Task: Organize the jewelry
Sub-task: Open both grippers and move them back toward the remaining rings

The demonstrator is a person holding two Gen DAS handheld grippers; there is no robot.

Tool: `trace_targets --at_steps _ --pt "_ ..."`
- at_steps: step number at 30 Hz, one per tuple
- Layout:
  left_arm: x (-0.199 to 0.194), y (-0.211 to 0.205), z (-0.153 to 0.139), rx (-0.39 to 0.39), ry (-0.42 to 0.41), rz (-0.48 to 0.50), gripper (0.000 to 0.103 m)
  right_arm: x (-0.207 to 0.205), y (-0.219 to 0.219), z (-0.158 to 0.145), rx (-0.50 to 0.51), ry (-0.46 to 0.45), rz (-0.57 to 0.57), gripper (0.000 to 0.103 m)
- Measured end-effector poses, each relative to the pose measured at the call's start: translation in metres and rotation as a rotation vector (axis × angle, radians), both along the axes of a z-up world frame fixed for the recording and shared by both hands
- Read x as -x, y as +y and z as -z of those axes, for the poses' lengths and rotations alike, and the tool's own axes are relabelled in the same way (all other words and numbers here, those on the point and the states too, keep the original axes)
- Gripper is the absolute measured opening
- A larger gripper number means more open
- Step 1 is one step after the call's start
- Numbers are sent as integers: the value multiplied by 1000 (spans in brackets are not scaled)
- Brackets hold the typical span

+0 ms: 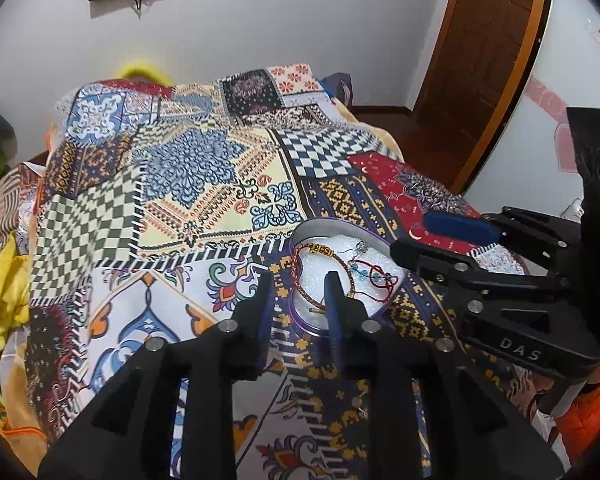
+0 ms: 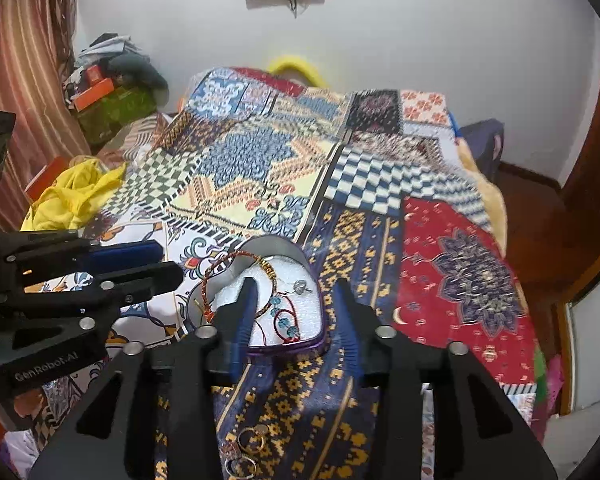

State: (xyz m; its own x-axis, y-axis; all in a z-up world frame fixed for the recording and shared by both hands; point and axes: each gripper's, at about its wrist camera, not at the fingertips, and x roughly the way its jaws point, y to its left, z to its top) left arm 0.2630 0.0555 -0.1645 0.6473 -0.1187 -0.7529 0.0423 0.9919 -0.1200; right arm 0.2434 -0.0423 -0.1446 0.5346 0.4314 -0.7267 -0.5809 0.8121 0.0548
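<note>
Bed: covered by a patchwork quilt (image 2: 268,168) of checked, floral and red panels; everything in use sits on its near part.
Tin: a heart-shaped tin (image 2: 276,245) with a purple rim stands open on the quilt's blue-and-yellow strip, lined with white foam (image 1: 320,258).
In the tin: a red-and-gold braided bangle (image 1: 300,276) lies partly on the foam with its loop over the tin's left wall; a red cord bracelet with blue beads (image 2: 286,316) lies on the foam beside it; a small silver piece (image 2: 302,287), too small to identify, sits near the right wall.
Outside the tin: a few rings (image 2: 248,444) lie loose on the quilt, near the right wrist camera.
Left gripper (image 1: 298,294): jaws parted, holding nothing; the right finger is over the foam, the left outside the tin's left wall.
Right gripper (image 2: 296,304): jaws wide apart, holding nothing; the left finger is over the foam, the right outside the tin's right wall.
</note>
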Motion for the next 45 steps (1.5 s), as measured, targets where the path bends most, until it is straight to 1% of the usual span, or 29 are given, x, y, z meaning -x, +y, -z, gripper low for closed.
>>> trace_targets --at_steps 2,3,7,11,15,19,24,29,35,41,43,45 --pt "5 0 -6 0 -11 1 27 6 -4 -7 -1 -26 9 43" --pt "9 -1 -10 -1 -18 1 27 8 -6 -10 -5 -34 12 43" --pt "21 -2 -22 -1 -46 2 36 19 -12 -20 -19 -57 21 44" --pt "35 -5 -33 2 -66 9 40 31 -19 -28 -31 -81 27 44" --pt "47 -8 -36 4 -71 12 42 42 -25 -33 -47 -89 38 44" --pt "58 -9 -31 11 -57 12 42 53 -31 -32 -53 -89 49 44" --pt "66 -8 -13 19 -8 8 42 64 -36 -20 -31 -72 56 44" --pt "71 -8 10 27 48 7 42 72 -41 0 -12 -23 60 45" --pt "79 -12 31 41 95 18 42 80 -43 25 -9 52 54 44" --pt "87 -18 43 29 110 34 42 83 -34 48 12 119 16 44" --pt "88 -20 43 18 105 41 42 83 -30 53 20 122 6 45" --pt "88 -21 44 14 101 51 42 84 -26 54 24 107 -7 45"
